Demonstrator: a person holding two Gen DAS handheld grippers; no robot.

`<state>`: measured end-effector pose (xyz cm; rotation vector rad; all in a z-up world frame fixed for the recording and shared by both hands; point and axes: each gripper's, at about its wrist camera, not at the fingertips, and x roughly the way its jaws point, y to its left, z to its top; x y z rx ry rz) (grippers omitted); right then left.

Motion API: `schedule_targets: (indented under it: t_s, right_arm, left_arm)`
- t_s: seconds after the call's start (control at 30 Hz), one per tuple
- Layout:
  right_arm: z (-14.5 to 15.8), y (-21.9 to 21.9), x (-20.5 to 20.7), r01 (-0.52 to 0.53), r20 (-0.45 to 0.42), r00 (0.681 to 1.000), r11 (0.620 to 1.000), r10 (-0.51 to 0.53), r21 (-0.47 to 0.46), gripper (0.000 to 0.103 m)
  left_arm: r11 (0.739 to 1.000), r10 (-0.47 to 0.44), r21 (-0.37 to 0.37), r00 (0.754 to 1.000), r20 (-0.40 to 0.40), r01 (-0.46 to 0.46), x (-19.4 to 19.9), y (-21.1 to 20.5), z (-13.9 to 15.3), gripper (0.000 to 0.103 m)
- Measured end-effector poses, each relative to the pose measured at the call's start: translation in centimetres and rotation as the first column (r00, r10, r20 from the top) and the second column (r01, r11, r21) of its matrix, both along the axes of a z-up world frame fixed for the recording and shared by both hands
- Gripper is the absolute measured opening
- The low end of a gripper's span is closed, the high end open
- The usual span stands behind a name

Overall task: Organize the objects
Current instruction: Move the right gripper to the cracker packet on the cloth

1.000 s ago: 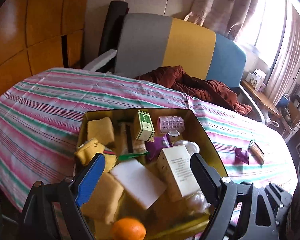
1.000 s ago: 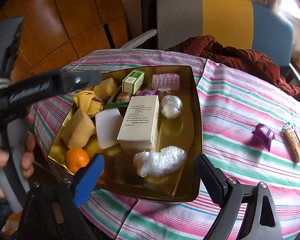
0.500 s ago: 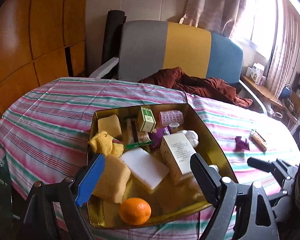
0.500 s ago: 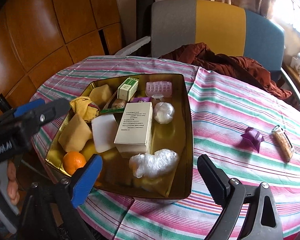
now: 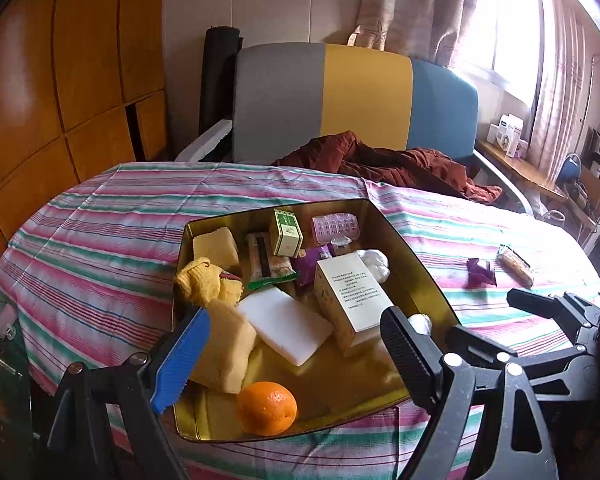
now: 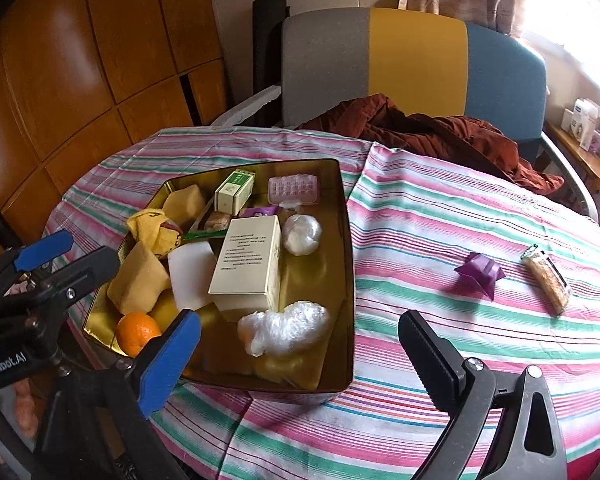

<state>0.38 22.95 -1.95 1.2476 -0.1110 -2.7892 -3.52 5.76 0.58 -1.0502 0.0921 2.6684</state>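
Right wrist view: table (image 6: 440,216) with striped cloth, gold tray (image 6: 346,280) near its left edge, packed with boxes, sponges, an orange (image 6: 137,332). Two strays lie on the cloth toward the right edge: purple wrapper (image 6: 480,272), snack bar (image 6: 548,280), near each other, well apart from the tray. Right gripper (image 6: 300,356) jaws wide apart, empty, hovering by the near edge. Left gripper (image 5: 296,344) likewise released, empty, over the tray's near end. Likely step: fetch a stray. Best to come down straight over the wrapper, pinch across its narrow side, lift clear of the cloth.
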Motion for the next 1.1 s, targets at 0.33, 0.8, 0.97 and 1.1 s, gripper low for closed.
schedule_targets:
  t_s: [0.33, 0.8, 0.97, 1.1]
  right_arm:
    - [-0.1, 1.6, 0.3, 0.049, -0.004, 0.999, 0.999, -0.049, 0.005, 0.101]
    - [-0.1, 8.0, 0.6, 0.203, 0.02, 0.979, 0.978, -0.204, 0.039, 0.102]
    - [0.0, 11.3, 0.6, 0.267, 0.031, 0.962, 0.961, -0.27, 0.073, 0.102]
    - [0.0, 14.8, 0.5, 0.336, 0.045, 0.94, 0.939, -0.339, 0.072, 0.102]
  left_arm:
    - [1.0, -0.017, -0.021, 1.0, 0.016, 0.017, 0.4, 0.6, -0.7, 0.089]
    - [0.997, -0.06, -0.048, 0.998, 0.017, 0.06, 0.8, 1.9, -1.0, 0.089]
    - [0.996, -0.076, -0.052, 0.997, 0.022, 0.077, 0.8, 2.4, -1.2, 0.089]
    - [0.995, -0.087, -0.048, 0.996, 0.032, 0.089, 0.6, 2.7, -1.3, 0.089]
